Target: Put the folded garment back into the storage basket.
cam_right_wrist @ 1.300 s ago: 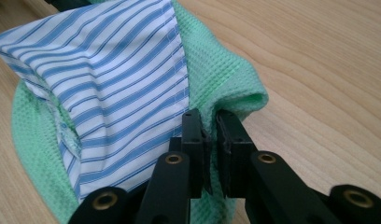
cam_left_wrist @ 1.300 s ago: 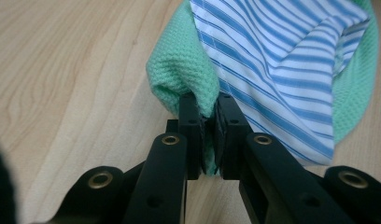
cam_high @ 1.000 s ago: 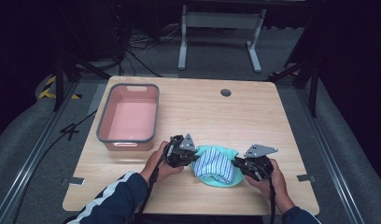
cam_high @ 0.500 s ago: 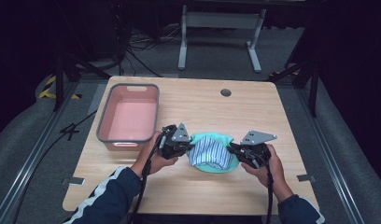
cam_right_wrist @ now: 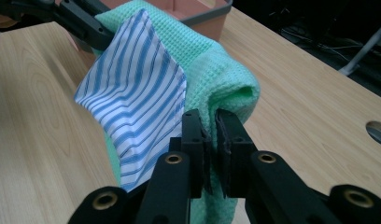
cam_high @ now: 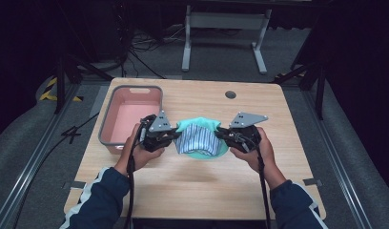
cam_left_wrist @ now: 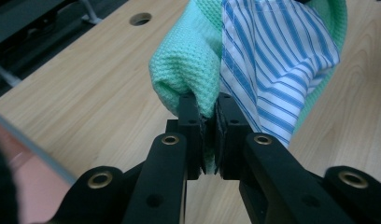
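Note:
A mint-green waffle cloth (cam_high: pixel 198 125) hangs between the two grippers above the middle of the wooden table (cam_high: pixel 197 186), with a blue-and-white striped cloth (cam_high: pixel 198 140) draped over its near side. My left gripper (cam_high: pixel 176 137) is shut on the green cloth's left edge (cam_left_wrist: pixel 191 70); the striped cloth (cam_left_wrist: pixel 277 60) lies against its right jaw. My right gripper (cam_high: pixel 220 133) is shut on the green cloth's right edge (cam_right_wrist: pixel 226 79), and the striped cloth (cam_right_wrist: pixel 137 102) hangs to its left. Both cloths are lifted; their lower ends reach down to about table level.
A pink bin with a grey rim (cam_high: pixel 130 119) stands at the table's left, close behind the left hand. A round cable hole (cam_high: pixel 230 94) sits near the far edge. Metal stand legs (cam_high: pixel 223 43) and cables lie on the floor beyond.
Both hands have risen and moved away from the person, lifting the cloths off the table; the bundle now hangs stretched between the grippers instead of lying flat.

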A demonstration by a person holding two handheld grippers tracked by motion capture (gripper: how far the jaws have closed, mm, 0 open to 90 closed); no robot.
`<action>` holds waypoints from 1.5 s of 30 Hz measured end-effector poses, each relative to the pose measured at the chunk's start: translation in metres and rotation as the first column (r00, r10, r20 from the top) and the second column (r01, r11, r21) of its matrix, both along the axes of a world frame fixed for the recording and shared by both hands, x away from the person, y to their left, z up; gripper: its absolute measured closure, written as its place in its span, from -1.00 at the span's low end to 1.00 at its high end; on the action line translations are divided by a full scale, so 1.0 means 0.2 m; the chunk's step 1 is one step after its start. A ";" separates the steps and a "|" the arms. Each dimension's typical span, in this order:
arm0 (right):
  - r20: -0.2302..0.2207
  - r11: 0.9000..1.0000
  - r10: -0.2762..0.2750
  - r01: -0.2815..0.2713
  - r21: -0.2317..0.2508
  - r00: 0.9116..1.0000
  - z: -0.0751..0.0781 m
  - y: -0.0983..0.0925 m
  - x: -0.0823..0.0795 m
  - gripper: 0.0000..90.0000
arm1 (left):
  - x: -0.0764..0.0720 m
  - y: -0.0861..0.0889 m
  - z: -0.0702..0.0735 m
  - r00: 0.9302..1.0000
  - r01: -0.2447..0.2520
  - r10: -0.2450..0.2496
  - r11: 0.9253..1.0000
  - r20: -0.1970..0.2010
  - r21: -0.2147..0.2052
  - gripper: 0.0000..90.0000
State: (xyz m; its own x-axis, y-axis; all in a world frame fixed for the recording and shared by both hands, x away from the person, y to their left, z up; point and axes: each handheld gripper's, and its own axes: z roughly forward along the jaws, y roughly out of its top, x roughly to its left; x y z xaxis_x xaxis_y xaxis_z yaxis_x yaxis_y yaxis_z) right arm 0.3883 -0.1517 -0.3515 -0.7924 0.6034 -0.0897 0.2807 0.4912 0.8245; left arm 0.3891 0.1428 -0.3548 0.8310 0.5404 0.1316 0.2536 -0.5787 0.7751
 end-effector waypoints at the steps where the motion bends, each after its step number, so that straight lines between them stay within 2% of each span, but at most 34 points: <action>1: 0.003 1.000 0.012 -0.012 -0.001 1.000 0.01 0.04 0.02 0.83 | 0.00 0.04 0.01 1.000 -0.027 0.027 0.999 0.001 -0.020 0.84; 11: 0.012 0.997 0.070 -0.070 0.019 0.997 0.07 0.21 0.07 0.83 | -0.01 0.19 0.07 0.996 -0.081 0.082 0.996 0.024 -0.031 0.84; 13: 0.011 0.997 0.075 -0.075 0.020 0.997 0.07 0.22 0.07 0.83 | -0.01 0.20 0.07 0.996 -0.088 0.089 0.995 0.024 -0.035 0.84; 17: 0.013 0.994 0.102 -0.102 0.029 0.995 0.09 0.29 0.10 0.83 | -0.02 0.28 0.09 0.992 -0.123 0.125 0.991 0.031 -0.050 0.84; 23: 0.019 0.992 0.119 -0.120 0.042 0.993 0.11 0.36 0.14 0.83 | -0.02 0.36 0.13 0.985 -0.162 0.167 0.983 0.052 -0.084 0.84; 25: 0.021 0.992 0.119 -0.119 0.046 0.993 0.11 0.38 0.15 0.83 | -0.02 0.37 0.14 0.984 -0.167 0.172 0.982 0.047 -0.087 0.84; 30: 0.040 0.990 0.130 -0.132 0.050 0.991 0.14 0.48 0.18 0.83 | -0.01 0.44 0.16 0.972 -0.218 0.224 0.972 0.067 -0.085 0.84; 32: 0.041 0.990 0.132 -0.134 0.052 0.990 0.14 0.49 0.18 0.83 | -0.01 0.45 0.16 0.970 -0.224 0.231 0.971 0.073 -0.089 0.84; 33: 0.046 0.989 0.139 -0.141 0.053 0.989 0.15 0.53 0.19 0.83 | -0.02 0.47 0.16 0.966 -0.237 0.245 0.967 0.078 -0.094 0.84; 34: 0.046 0.989 0.139 -0.141 0.053 0.989 0.15 0.53 0.19 0.83 | -0.02 0.48 0.16 0.965 -0.243 0.250 0.966 0.082 -0.089 0.84; 35: 0.050 0.988 0.141 -0.144 0.055 0.989 0.16 0.57 0.20 0.83 | -0.03 0.51 0.16 0.959 -0.262 0.270 0.961 0.090 -0.091 0.84; 36: 0.051 0.987 0.145 -0.148 0.060 0.988 0.16 0.59 0.20 0.83 | -0.03 0.52 0.17 0.957 -0.265 0.273 0.960 0.093 -0.093 0.84; 37: 0.051 0.987 0.145 -0.148 0.060 0.988 0.16 0.59 0.20 0.83 | -0.03 0.52 0.17 0.957 -0.265 0.273 0.960 0.093 -0.093 0.84; 42: 0.054 0.985 0.160 -0.163 0.063 0.986 0.18 0.68 0.22 0.83 | -0.04 0.60 0.18 0.945 -0.300 0.312 0.947 0.099 -0.118 0.84; 43: 0.055 0.985 0.160 -0.163 0.062 0.986 0.18 0.70 0.22 0.83 | -0.04 0.61 0.18 0.941 -0.312 0.325 0.942 0.095 -0.127 0.84; 45: 0.055 0.984 0.163 -0.167 0.066 0.985 0.18 0.73 0.22 0.83 | -0.04 0.62 0.17 0.938 -0.322 0.334 0.939 0.094 -0.121 0.84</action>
